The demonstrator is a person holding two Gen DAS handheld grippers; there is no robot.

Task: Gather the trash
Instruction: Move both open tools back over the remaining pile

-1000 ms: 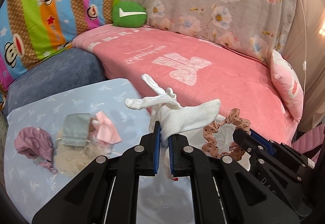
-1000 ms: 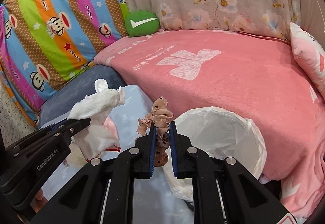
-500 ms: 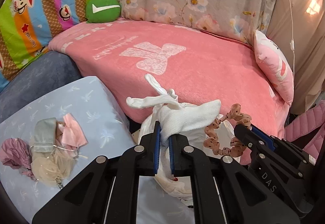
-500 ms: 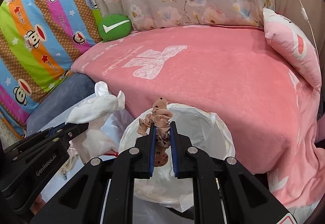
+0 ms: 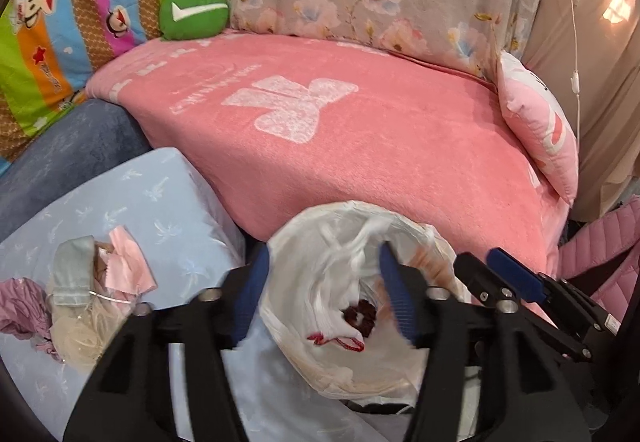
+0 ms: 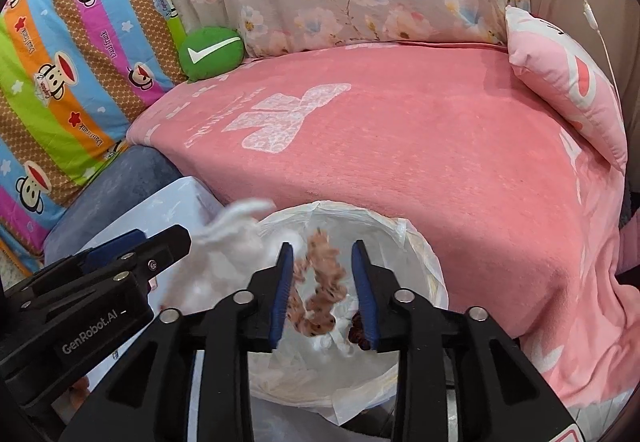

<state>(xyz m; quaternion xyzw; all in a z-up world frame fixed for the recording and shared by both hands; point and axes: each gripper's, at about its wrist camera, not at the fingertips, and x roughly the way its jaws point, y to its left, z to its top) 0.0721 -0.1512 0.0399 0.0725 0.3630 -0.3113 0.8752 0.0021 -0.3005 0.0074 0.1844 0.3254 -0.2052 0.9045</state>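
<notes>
A white-lined trash bin (image 5: 420,234) (image 6: 416,250) stands against the pink bed. My left gripper (image 5: 324,294) is open right above it, and the white sock (image 5: 332,306) is blurred, falling into the bin; it also shows in the right wrist view (image 6: 236,230). My right gripper (image 6: 322,282) is open over the bin, and the brown dotted scrunchie (image 6: 320,294) is blurred between its jaws, dropping free. A dark red item (image 5: 362,316) lies inside the bin.
A light blue cushion (image 5: 168,193) at left holds a pile of cloth scraps: grey and pink pieces (image 5: 100,270), a cream bundle (image 5: 76,330) and a mauve one (image 5: 20,306). The pink blanket bed (image 5: 360,129), a green pillow (image 5: 194,11) and a pink pillow (image 5: 536,133) lie behind.
Both grippers have opened over the bin. The white sock and the scrunchie left the jaws and are falling in. Both grippers moved right from the blue cushion to the bin.
</notes>
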